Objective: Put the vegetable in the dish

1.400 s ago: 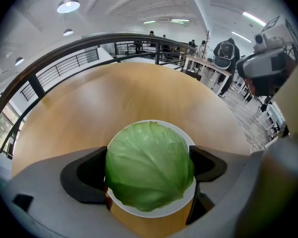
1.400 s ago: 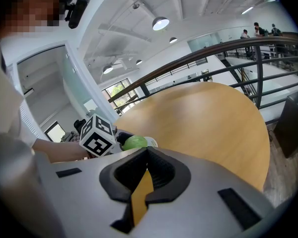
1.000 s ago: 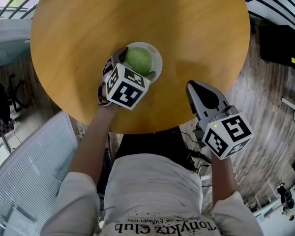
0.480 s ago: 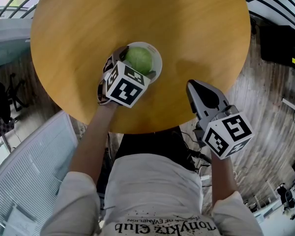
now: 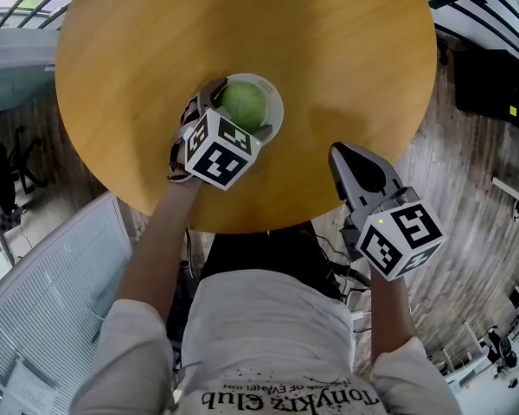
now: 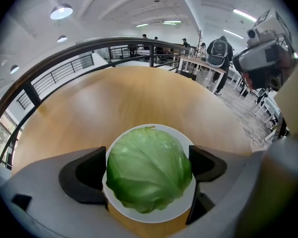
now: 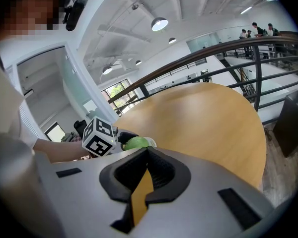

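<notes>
Bright, even light from round white ceiling lamps (image 6: pixel 62 11); faint sheen on the round tan wooden table (image 5: pixel 329 41). Gripper views bulge, corners black; the pale green round cabbage (image 6: pixel 149 175) is sharp

A round, honey-coloured wooden surface (image 5: pixel 156 41) stands on a grey, weathered plank floor (image 5: pixel 467 197). A dark curved railing (image 6: pixel 64 58) of thin bars sweeps round its far side, and a dark box (image 5: pixel 493 80) sits on the floor beyond its right edge. Overhead runs a white ribbed ceiling (image 6: pixel 139 4) with round lamps (image 6: pixel 62 11) and long strip lights (image 6: pixel 243 15), while large windows (image 7: pixel 116 90) let in daylight on one side. Pale slatted panels (image 5: pixel 43 318), perhaps blinds, lie at the lower left of the head view, and farther off a few people (image 6: pixel 218 48) stand by tables (image 6: pixel 193 63).
</notes>
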The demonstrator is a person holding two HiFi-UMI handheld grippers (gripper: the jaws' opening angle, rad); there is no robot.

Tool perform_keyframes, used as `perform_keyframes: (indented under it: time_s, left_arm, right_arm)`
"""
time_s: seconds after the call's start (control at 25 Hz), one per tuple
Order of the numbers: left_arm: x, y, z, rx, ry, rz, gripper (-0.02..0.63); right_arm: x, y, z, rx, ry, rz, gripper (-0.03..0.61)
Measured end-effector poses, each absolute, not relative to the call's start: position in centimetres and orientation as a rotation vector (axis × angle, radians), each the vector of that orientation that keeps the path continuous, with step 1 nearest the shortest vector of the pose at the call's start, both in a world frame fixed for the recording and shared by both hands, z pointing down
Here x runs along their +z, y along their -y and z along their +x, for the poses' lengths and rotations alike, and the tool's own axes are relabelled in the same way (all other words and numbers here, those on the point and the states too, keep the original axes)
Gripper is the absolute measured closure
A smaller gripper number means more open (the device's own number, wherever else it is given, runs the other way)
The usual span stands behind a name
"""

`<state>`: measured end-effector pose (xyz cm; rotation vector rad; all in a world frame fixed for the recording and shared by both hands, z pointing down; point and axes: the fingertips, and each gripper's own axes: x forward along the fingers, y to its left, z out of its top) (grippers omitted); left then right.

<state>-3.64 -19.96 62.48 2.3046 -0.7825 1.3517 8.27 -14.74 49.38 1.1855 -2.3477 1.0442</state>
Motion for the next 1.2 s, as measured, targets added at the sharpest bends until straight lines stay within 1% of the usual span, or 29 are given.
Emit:
perform_keyframes:
  time_s: [0.2, 0.44, 0.76, 0.8, 0.84, 0.92, 0.96, 1.0, 1.04, 1.12, 1.2]
  left_arm:
    - [60.6, 19.7, -3.5, 1.312, 0.817, 2.316, 0.107]
    - [57.0, 18.6, -5.3, 1.223, 0.878, 2.323, 0.107]
    - [48.9, 12.1, -5.7, 1.046, 0.914, 2.361, 0.112]
    - [47.7, 11.2, -5.6, 1.020, 0.913, 2.376, 0.126]
    - [46.2, 10.4, -5.7, 0.979, 0.932, 2.388, 0.172]
    - [42.8, 9.2, -6.4, 0.851, 1.038, 2.398, 0.351]
    - [41.0, 8.9, -7.0, 0.784, 1.103, 2.398, 0.427]
    - [39.3, 8.6, -7.5, 0.731, 1.160, 2.398, 0.521]
    - [37.9, 8.3, -8.0, 0.693, 1.205, 2.398, 0.574]
    - [35.9, 7.5, -8.5, 0.665, 1.251, 2.395, 0.585]
    - [35.5, 6.4, -8.6, 0.705, 1.266, 2.405, 0.591]
  right_arm:
    - [48.4, 14.2, 8.8, 1.016, 2.357, 1.181, 0.561]
    - [46.1, 13.1, 8.0, 0.961, 2.389, 1.186, 0.562]
    - [41.6, 10.2, 8.5, 0.845, 2.433, 1.214, 0.561]
    - [40.8, 9.9, 8.5, 0.827, 2.443, 1.219, 0.561]
    - [40.1, 9.6, 8.5, 0.813, 2.450, 1.223, 0.561]
    - [38.6, 8.7, 8.5, 0.788, 2.457, 1.229, 0.561]
    - [37.8, 8.4, 8.5, 0.773, 2.462, 1.233, 0.561]
    - [36.9, 8.1, 8.6, 0.756, 2.470, 1.238, 0.561]
    - [36.0, 7.9, 8.7, 0.738, 2.480, 1.243, 0.562]
    - [34.3, 7.8, 8.9, 0.705, 2.498, 1.258, 0.561]
    - [33.0, 7.7, 9.2, 0.676, 2.502, 1.294, 0.561]
